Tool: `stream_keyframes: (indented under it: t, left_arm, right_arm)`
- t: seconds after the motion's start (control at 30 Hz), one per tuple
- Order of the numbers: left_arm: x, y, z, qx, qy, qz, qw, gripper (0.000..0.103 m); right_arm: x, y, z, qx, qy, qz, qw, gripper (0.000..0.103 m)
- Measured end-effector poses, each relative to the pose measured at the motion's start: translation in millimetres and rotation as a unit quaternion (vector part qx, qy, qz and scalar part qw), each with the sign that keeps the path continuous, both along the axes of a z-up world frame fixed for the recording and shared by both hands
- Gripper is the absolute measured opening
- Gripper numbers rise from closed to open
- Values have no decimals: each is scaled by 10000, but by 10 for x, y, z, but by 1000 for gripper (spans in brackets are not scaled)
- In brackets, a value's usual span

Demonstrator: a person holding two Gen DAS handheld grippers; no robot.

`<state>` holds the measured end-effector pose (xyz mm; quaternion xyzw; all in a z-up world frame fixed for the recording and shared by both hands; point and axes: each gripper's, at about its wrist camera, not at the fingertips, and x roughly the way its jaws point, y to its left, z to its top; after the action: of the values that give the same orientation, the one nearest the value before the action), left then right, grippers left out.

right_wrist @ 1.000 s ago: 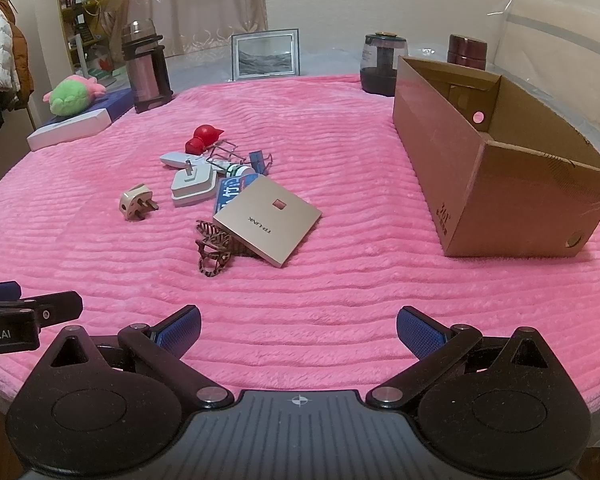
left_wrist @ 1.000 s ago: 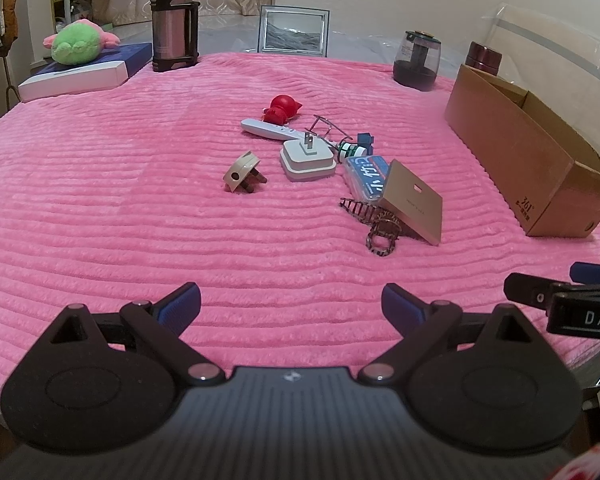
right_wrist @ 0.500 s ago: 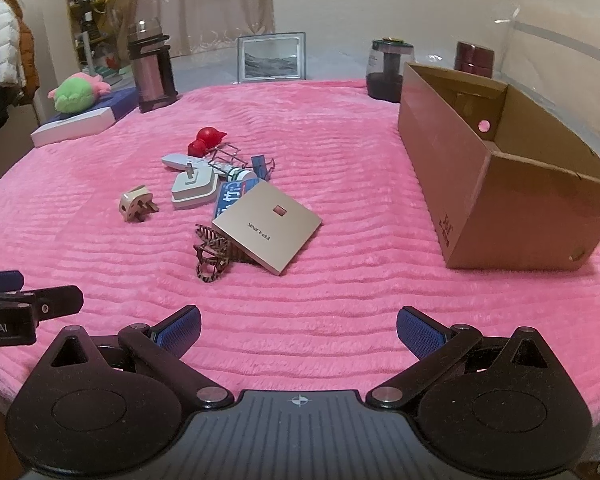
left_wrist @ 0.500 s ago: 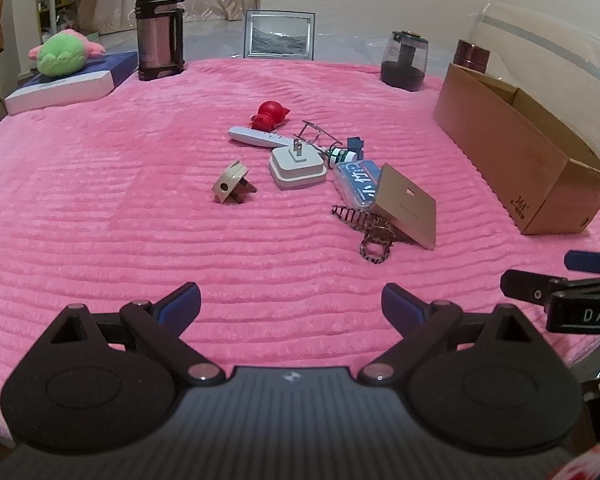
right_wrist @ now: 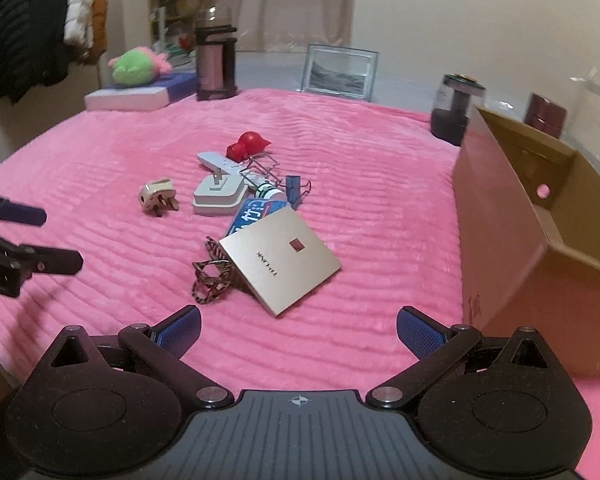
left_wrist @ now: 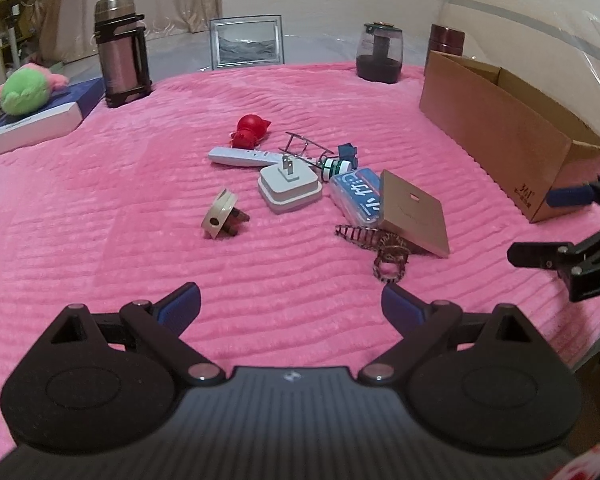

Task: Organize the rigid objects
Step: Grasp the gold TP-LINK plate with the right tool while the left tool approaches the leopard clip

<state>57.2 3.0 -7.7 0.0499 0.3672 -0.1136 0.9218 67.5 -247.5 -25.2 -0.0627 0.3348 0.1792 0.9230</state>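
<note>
A heap of small items lies mid-blanket: a gold TP-Link square box (right_wrist: 281,260), a leopard-print hair claw (right_wrist: 210,280), a blue pack (left_wrist: 358,196), a white charger (left_wrist: 290,188), a beige plug (left_wrist: 220,220), a white remote (left_wrist: 244,157) and a red figurine (left_wrist: 250,130). The gold box (left_wrist: 414,212) leans on the pack and the claw (left_wrist: 388,252). An open cardboard box (right_wrist: 540,232) stands on the right. My left gripper (left_wrist: 291,306) is open and holds nothing, short of the heap. My right gripper (right_wrist: 298,326) is open too, just before the gold box.
On a pink ribbed blanket (left_wrist: 100,208), a steel thermos (left_wrist: 120,50), a picture frame (left_wrist: 246,42), a dark glass jar (left_wrist: 379,56) and a maroon tin (left_wrist: 446,40) line the far edge. A green plush (left_wrist: 26,88) sits on a flat box at far left.
Both grippers have moved forward over the blanket toward the heap. The right one has advanced and swung left, so the cardboard box now sits at its right edge. Both stay open.
</note>
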Motion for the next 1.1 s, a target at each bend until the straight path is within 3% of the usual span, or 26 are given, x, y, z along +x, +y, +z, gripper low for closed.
stream_keyframes:
  t: [0.37, 0.93, 1.1]
  left_arm:
    - [253, -69, -77, 104, 72, -426, 9990, 95]
    - [548, -99, -283, 142, 147, -916, 9956, 95]
    - [617, -103, -325, 73, 149, -995, 9949, 95]
  right_arm:
    - [472, 6, -64, -227, 102, 1014, 9945, 101]
    - [1075, 206, -398, -797, 487, 2275, 9693, 100]
    - [1261, 232, -475, -825, 695, 2525, 9616, 93]
